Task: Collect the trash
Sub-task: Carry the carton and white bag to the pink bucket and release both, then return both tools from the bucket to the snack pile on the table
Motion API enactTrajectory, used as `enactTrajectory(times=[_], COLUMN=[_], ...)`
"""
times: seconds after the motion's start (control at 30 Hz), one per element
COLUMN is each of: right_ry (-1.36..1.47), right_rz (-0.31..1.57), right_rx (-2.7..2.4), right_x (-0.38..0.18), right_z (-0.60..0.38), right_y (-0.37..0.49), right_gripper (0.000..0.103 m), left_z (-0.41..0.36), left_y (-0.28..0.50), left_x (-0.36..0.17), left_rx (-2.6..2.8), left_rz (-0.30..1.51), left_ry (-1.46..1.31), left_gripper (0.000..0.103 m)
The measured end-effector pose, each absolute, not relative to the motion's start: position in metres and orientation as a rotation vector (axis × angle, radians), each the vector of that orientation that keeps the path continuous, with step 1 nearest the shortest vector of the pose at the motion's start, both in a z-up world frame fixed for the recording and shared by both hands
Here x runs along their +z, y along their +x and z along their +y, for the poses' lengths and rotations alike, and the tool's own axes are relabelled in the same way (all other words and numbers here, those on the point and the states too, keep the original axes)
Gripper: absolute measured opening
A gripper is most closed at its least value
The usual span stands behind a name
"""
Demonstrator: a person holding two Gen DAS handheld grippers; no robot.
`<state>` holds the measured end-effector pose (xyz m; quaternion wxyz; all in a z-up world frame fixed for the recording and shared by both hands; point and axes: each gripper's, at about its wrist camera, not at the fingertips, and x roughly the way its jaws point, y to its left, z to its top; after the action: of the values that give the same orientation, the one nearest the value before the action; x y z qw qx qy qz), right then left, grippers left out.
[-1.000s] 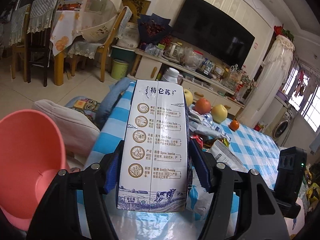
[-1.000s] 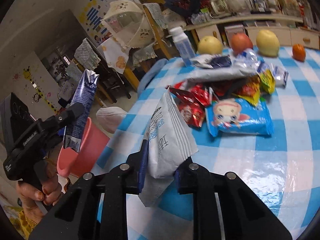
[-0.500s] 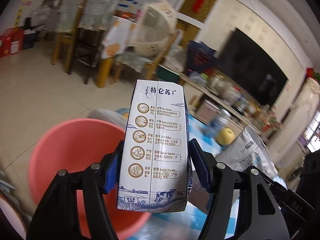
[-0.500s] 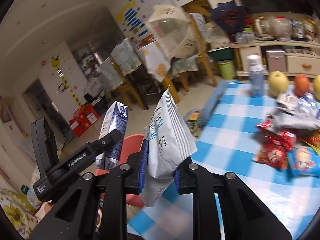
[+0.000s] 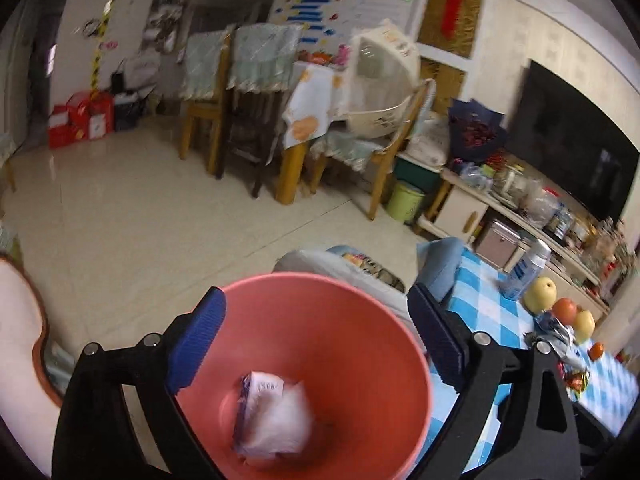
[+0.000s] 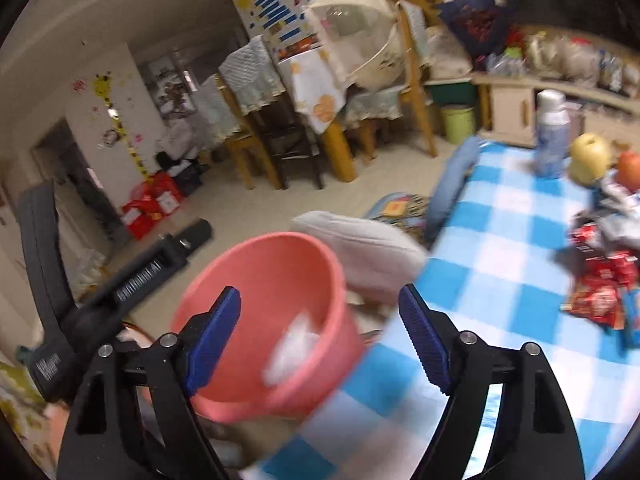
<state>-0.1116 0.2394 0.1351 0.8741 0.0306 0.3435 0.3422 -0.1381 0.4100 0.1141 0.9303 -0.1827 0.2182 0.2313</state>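
Now both hand-held grippers (image 5: 316, 344) (image 6: 320, 334) just opened, empty; blurred white trash (image 5: 272, 420) in pink bucket (image 5: 360, 320).

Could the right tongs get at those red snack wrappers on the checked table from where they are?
Probably yes. The right tongs are open and empty, and bare checked cloth lies between them and the red wrappers.

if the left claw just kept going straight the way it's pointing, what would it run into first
Most likely the pink bucket: the open left claw looks straight into its mouth, so it would meet the blurred white trash at the bottom, though depth is unclear.
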Motion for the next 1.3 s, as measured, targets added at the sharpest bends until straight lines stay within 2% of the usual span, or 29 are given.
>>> enactTrajectory(times=[0.03, 0.07, 0.4, 0.5, 0.73, 0.9, 1.17, 1.3], right_ry=[0.046, 0.03, -0.052, -0.039, -0.103, -0.143, -0.111, -0.064], right_rz=[0.711, 0.701, 0.647, 0.601, 0.532, 0.516, 0.573, 0.621], right_rx=[0.693, 0.671, 0.486, 0.45, 0.409, 0.375, 0.353, 0.355], right_x=[0.133, 0.132, 0.107, 0.106, 0.106, 0.108, 0.102, 0.098], right_z=[0.23, 0.223, 0.128, 0.103, 0.071, 0.054, 0.009, -0.017], right_y=[-0.116, -0.118, -0.136, -0.139, -0.148, -0.151, -0.142, -0.136], right_gripper=[0.089, 0.091, 0.092, 0.096, 0.098, 0.098, 0.098, 0.098], left_z=[0.406, 0.404, 0.354, 0.34, 0.307, 0.267, 0.236, 0.213], left_y=[-0.137, -0.136, -0.116, -0.115, -0.116, -0.123, -0.149, -0.162], left_x=[0.115, 0.115, 0.106, 0.103, 0.094, 0.088, 0.092, 0.098], left_rx=[0.45, 0.426, 0.386, 0.397, 0.329, 0.289, 0.209, 0.181], left_rz=[0.433, 0.422, 0.517, 0.533, 0.559, 0.576, 0.585, 0.625], left_ry=[-0.356, -0.337, -0.19, -0.176, -0.181, -0.077, -0.155, -0.106], left_gripper=[0.093, 0.093, 0.093, 0.093, 0.093, 0.093, 0.093, 0.093])
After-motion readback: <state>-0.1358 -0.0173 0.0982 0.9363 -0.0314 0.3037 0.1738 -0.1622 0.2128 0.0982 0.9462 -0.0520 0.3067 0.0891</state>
